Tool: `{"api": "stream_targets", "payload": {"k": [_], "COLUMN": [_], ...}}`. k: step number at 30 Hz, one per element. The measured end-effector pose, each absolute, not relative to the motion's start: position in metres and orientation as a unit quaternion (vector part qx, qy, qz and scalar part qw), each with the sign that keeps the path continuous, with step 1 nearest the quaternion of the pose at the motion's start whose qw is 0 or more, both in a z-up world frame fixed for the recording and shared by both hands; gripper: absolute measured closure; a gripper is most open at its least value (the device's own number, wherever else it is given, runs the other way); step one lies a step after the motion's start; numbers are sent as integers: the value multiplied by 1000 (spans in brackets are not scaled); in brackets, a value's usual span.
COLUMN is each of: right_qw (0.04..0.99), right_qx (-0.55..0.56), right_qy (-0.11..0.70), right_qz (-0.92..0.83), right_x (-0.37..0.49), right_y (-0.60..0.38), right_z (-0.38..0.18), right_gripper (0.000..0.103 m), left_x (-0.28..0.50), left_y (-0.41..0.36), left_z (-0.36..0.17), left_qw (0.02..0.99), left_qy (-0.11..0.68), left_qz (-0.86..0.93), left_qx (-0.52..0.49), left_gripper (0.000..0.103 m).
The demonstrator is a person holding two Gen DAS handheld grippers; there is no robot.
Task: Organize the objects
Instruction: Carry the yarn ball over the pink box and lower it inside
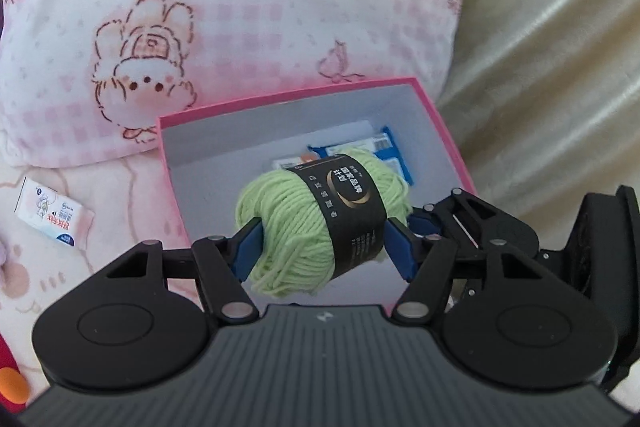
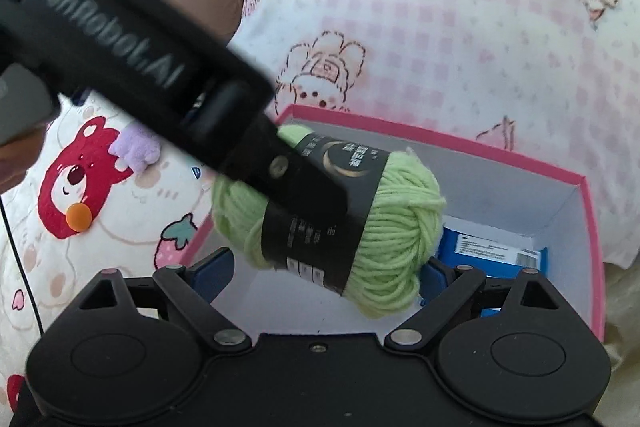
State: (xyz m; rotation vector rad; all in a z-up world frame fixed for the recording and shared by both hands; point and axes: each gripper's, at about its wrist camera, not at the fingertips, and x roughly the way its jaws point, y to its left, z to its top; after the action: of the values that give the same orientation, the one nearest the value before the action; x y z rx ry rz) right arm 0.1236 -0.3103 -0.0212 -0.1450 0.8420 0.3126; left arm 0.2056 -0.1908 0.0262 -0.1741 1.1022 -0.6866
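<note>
Over the box point(image 1: 448, 151), your left hand-held gripper point(image 1: 324, 247) pinches the yarn point(image 1: 304, 227) across its band, likely for dropping in. Box holds blue packets point(image 1: 384, 147). Your right hand-held gripper point(image 2: 324, 279) stands open, empty. One packet point(image 1: 52, 213) lies on the bed point(image 1: 120, 219).

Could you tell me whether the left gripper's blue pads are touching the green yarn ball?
Touching. The left wrist view shows the left gripper with both blue pads pressed into the yarn ball, denting its sides.
</note>
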Motion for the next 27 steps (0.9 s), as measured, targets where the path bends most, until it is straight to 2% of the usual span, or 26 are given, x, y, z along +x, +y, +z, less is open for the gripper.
{"api": "stream_targets", "payload": {"k": [1,3,8,15,27], "right_qw": [899,898,886,859,852], "right_qx": [-73,-63,-7,47,39], "right_qy": [405,411,436,477,495], "right_qz": [149,145,156,178,167], "right_x": [127,136,150,166,172], "right_y": [-311,-314,-326,-333,-338], "right_z": [-24,-31,-44,-57,-60], "right_gripper": [8,15,22,22,16], "left_x": [210,215,219,226,231], "left_y": [-190,-190,-198,-214,-223], "left_z": [21,14,9,-1,-16], "left_qw": [791,788,797,800,807], "left_qy": [517,527,531,552,549], "left_qz": [-315,-305,-284,-237,-216], "left_qx": [-88,-95,-57,-15,9], "left_gripper": [41,42,45,46,46]}}
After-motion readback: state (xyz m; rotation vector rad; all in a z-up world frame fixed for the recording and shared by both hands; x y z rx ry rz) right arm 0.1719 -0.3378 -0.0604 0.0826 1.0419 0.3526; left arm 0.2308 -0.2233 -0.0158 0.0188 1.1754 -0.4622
